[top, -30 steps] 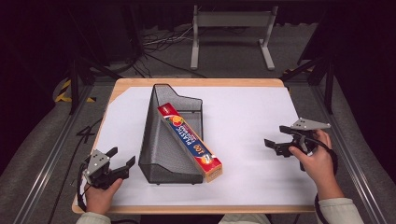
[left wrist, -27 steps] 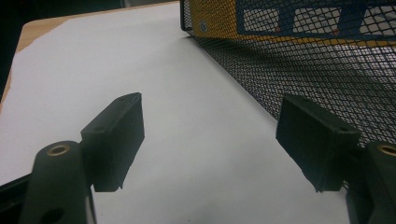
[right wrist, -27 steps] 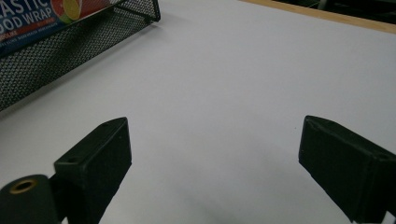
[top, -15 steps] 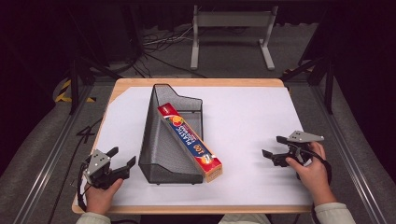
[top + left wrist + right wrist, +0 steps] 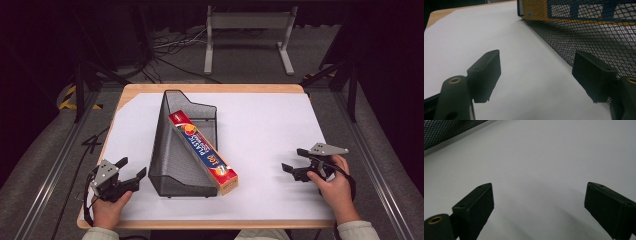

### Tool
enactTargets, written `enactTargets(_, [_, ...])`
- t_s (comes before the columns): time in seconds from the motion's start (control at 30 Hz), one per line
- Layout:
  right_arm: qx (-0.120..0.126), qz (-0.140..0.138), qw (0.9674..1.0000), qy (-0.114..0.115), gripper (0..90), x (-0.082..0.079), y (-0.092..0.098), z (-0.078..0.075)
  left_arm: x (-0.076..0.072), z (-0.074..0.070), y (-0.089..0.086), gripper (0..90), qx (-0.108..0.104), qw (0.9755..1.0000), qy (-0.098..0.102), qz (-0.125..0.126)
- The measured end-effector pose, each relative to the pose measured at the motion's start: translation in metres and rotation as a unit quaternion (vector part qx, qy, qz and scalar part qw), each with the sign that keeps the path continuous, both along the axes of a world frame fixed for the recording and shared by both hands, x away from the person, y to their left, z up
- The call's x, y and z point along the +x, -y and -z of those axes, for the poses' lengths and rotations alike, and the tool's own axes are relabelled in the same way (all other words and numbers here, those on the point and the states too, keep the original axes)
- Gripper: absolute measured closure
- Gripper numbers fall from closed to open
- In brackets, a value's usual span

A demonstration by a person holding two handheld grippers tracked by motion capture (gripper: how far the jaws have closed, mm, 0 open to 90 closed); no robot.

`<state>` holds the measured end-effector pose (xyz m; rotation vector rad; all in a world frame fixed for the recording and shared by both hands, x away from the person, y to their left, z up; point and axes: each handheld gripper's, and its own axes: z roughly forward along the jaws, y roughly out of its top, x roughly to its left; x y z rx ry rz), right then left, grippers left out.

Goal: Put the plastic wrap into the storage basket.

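Note:
A black wire-mesh file holder (image 5: 182, 150) lies on its side in the middle of the white table top (image 5: 265, 130). A long blue, red and yellow box of plastic wrap (image 5: 202, 150) rests slanted in it, its near end sticking out at the front right. My left gripper (image 5: 131, 170) rests open at the table's front left, close beside the mesh holder (image 5: 584, 37); its jaws (image 5: 536, 75) hold nothing. My right gripper (image 5: 296, 161) sits low over the table at the front right, open and empty, with bare white surface between its jaws (image 5: 539, 207).
The wooden table edge (image 5: 210, 88) shows around the white sheet. Behind the table stand a grey metal frame (image 5: 247, 30) and loose cables (image 5: 175, 45) on the floor. Metal rails (image 5: 372, 165) run along both sides.
My right gripper has come down and toward the front edge of the table, settling low over the white sheet. The left gripper, mesh holder and box have stayed put.

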<state>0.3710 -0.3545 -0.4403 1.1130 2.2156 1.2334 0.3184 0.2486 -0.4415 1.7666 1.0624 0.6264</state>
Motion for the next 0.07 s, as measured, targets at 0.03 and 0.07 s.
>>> enactTargets(0.03, [0.0, 0.001, 1.0, -0.001, 9.4, -0.0005, 0.0, -0.0004, 0.0, 0.0, 0.0, 24.0, 0.0, 1.0, 0.0, 0.0])
enactTargets(0.07, [0.0, 0.001, 1.0, -0.001, 9.4, -0.0005, 0.0, -0.0004, 0.0006, 0.0001, 0.0, 24.0, 0.001, 1.0, -0.001, 0.001])
